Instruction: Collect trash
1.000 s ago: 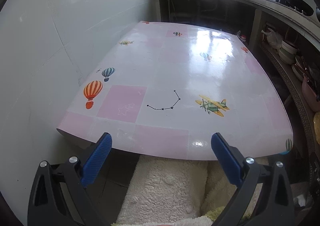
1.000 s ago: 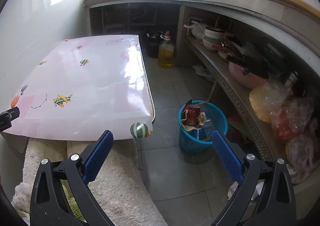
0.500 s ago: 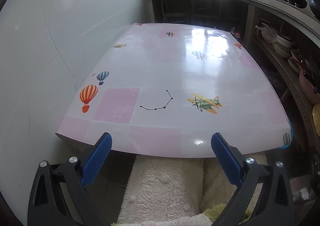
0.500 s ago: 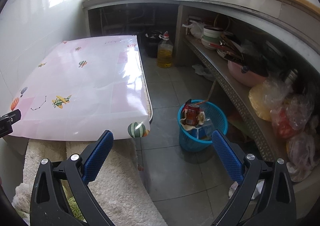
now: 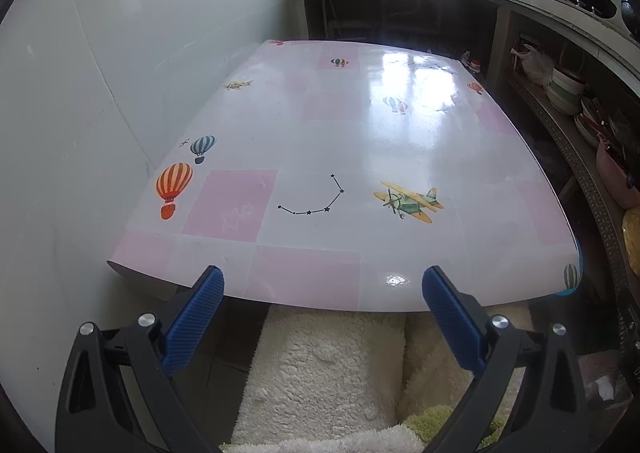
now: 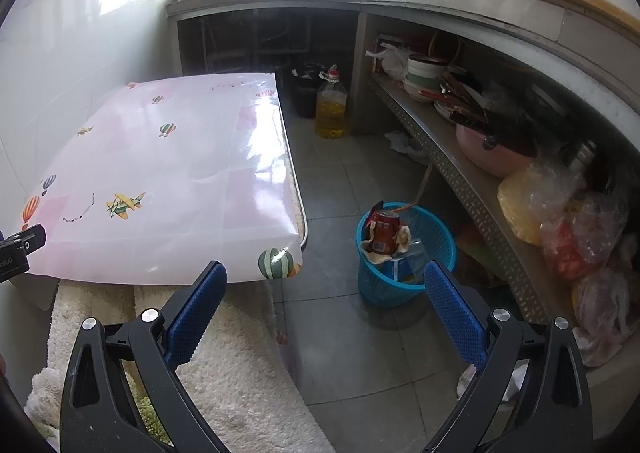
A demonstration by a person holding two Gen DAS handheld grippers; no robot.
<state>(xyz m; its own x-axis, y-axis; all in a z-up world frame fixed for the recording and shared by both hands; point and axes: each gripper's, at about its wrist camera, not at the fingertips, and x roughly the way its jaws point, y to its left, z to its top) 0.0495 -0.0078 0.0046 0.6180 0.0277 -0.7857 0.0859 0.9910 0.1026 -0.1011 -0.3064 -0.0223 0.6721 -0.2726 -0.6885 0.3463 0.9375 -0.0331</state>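
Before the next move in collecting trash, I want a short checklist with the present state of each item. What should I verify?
1. Left gripper open, holding nothing: ok.
2. Right gripper open, holding nothing: ok.
3. Pink balloon-print table top free of trash: ok, none visible.
4. Blue plastic basket upright on the floor, with the red drink can inside: ok.
5. Room left in the basket: cannot tell; contents reach the rim.
6. White crumpled scrap on the floor under the shelf, trash or not: cannot tell.
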